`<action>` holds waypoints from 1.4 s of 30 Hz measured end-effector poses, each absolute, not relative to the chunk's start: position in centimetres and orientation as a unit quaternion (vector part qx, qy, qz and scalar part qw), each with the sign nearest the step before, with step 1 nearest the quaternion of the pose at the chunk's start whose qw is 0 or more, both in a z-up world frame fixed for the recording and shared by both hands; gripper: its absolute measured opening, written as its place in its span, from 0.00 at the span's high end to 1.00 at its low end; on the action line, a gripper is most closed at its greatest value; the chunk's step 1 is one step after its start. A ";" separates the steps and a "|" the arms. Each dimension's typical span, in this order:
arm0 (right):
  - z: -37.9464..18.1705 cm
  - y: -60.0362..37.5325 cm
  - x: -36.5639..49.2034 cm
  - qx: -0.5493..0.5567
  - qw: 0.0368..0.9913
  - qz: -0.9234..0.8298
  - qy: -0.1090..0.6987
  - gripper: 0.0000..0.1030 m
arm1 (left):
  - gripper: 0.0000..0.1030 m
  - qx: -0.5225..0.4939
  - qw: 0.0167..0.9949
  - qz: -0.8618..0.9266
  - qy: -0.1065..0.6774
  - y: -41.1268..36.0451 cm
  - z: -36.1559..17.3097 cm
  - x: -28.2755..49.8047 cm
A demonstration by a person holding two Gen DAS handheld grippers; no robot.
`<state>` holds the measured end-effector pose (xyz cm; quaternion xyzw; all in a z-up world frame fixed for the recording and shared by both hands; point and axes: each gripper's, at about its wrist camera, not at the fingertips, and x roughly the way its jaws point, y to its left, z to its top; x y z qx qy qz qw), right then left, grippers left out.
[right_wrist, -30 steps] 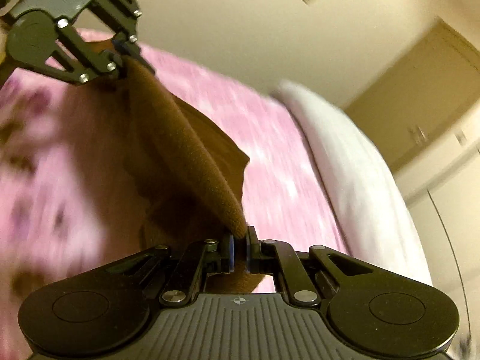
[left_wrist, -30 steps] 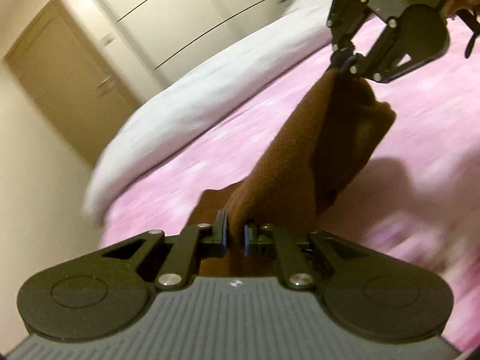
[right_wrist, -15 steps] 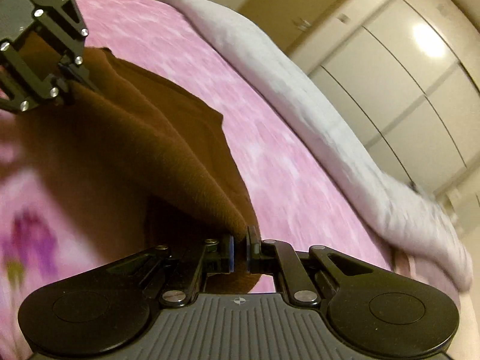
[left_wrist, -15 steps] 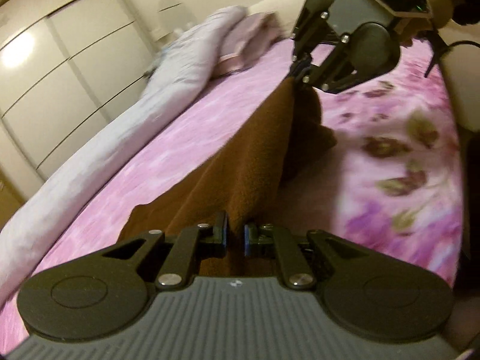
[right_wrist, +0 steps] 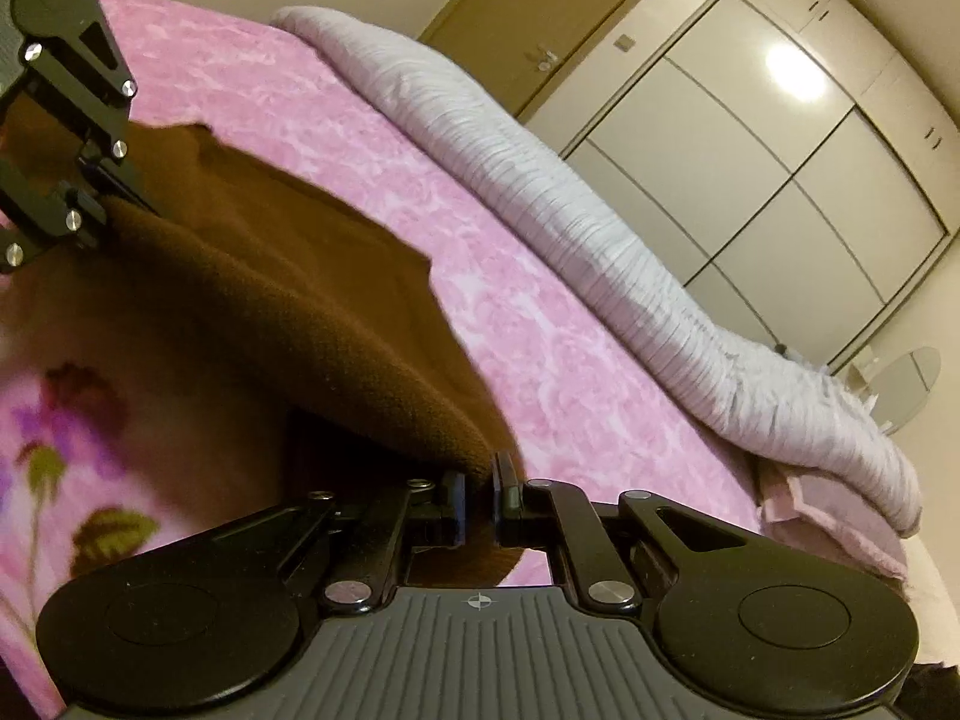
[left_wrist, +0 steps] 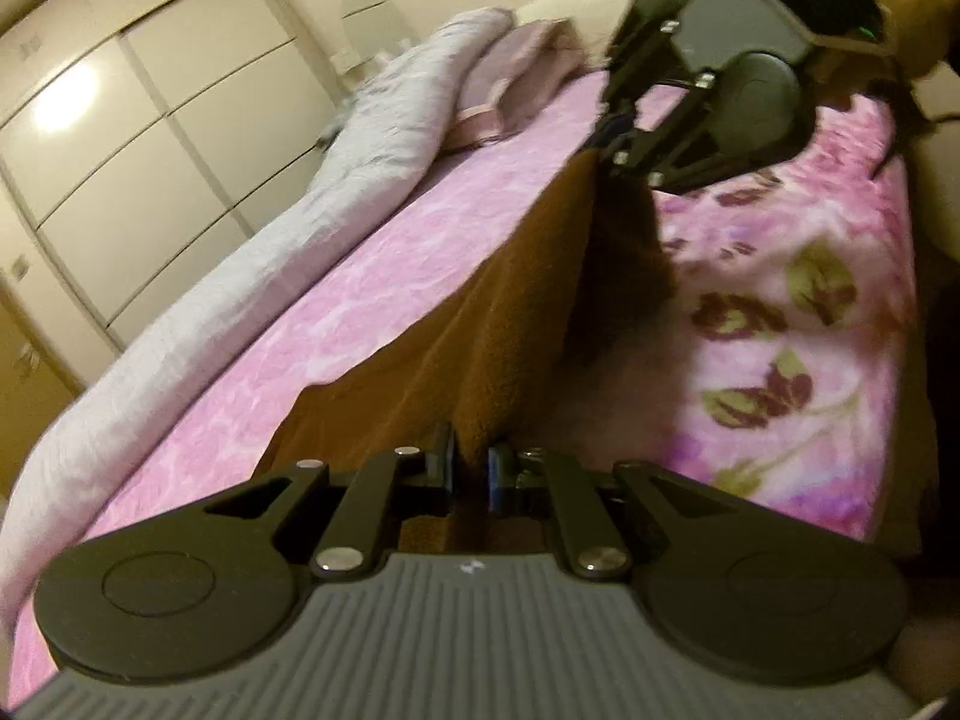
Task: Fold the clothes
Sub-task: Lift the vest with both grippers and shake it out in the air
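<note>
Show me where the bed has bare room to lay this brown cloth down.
The plain pink bedspread between the brown cloth and the rolled grey duvet is bare. So is the flowered stretch on the cloth's other side. It is crowded by the pillows, under the right gripper.

I'm working in a home bedroom. Under my grippers lies a bed [left_wrist: 420, 252] with a pink floral cover, and a pale grey duvet [right_wrist: 600, 228] is bunched along its far side. Behind it stands a cream wardrobe [right_wrist: 780, 138] with sliding doors (a ceiling light glares off one panel), and a wooden door [right_wrist: 540, 6] sits beside it.
</note>
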<state>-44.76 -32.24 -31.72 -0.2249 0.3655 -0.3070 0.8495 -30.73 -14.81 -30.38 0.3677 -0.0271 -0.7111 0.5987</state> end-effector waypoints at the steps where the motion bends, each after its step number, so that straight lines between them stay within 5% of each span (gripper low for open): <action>1: -31.8 -32.2 -44.5 -0.227 0.847 -0.309 0.367 0.93 | 0.83 0.364 0.603 -0.710 -0.017 -14.6 -30.2 -30.5; 5: -32.9 -30.9 -43.9 -0.244 0.821 -0.341 0.387 0.82 | 0.65 0.370 0.615 -0.696 -0.009 -12.2 -30.2 -29.6; 10: -33.2 -25.8 -44.7 -0.266 0.808 -0.349 0.393 0.29 | 0.44 0.393 0.644 -0.656 -0.031 -7.0 -30.9 -26.6; 13: -33.1 -22.9 -44.6 -0.272 0.811 -0.344 0.388 0.26 | 0.41 0.405 0.660 -0.632 -0.028 -4.9 -31.3 -23.7; 29: -38.4 -19.8 -34.1 -0.373 0.817 -0.165 0.409 0.26 | 0.38 0.502 0.604 -0.618 -0.032 -6.4 -33.1 -16.8; 30: -38.5 -20.1 -33.6 -0.373 0.820 -0.158 0.405 0.29 | 0.38 0.502 0.603 -0.619 -0.033 -6.3 -33.2 -16.7; 33: -38.1 -21.0 -32.2 -0.351 0.833 -0.146 0.402 0.75 | 0.32 0.500 0.600 -0.624 -0.036 -6.0 -33.1 -16.4; 39: -32.2 -22.7 -32.6 -0.285 0.876 -0.157 0.357 0.79 | 0.29 0.517 0.601 -0.603 -0.091 -6.5 -33.7 -17.6; 40: -31.1 -23.1 -32.8 -0.276 0.880 -0.159 0.352 0.79 | 0.35 0.518 0.601 -0.600 -0.099 -6.9 -33.8 -18.0; 41: -30.1 -23.2 -33.1 -0.270 0.883 -0.162 0.347 0.79 | 0.64 0.517 0.601 -0.600 -0.104 -7.4 -33.6 -18.3; 42: -29.1 -23.3 -33.4 -0.267 0.885 -0.167 0.342 0.79 | 0.80 0.506 0.604 -0.607 -0.099 -7.8 -32.5 -18.1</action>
